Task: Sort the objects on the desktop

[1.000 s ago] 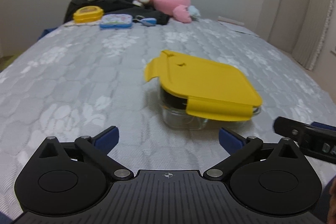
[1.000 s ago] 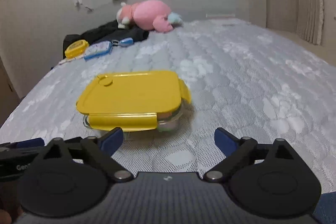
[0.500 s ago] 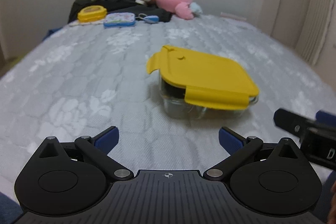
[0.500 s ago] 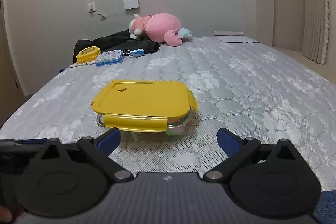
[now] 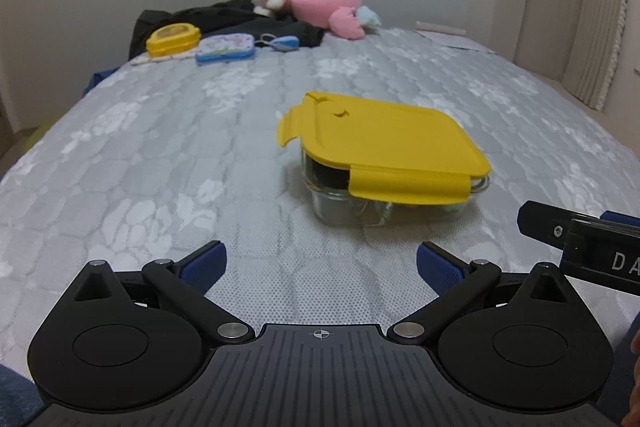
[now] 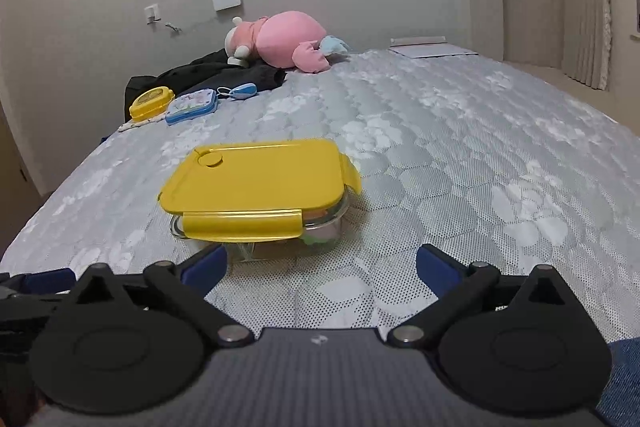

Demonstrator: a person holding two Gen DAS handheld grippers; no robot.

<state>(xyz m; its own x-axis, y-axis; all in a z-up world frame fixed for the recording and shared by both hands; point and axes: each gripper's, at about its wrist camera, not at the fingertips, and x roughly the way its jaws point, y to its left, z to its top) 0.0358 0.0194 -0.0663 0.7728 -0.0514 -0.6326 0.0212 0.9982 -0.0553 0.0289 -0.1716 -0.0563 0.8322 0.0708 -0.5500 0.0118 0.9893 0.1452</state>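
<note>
resting ahead of right gripper point(image 6: 320, 263), lidded container point(image 6: 256, 187), contents possibly food

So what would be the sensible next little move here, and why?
Probably ease the right gripper forward toward the near yellow latch flap of the glass box. The yellow lid sits on the box with that flap folded down, both grippers are open and empty, and the box lies closer in the right view than to the left gripper.
</note>
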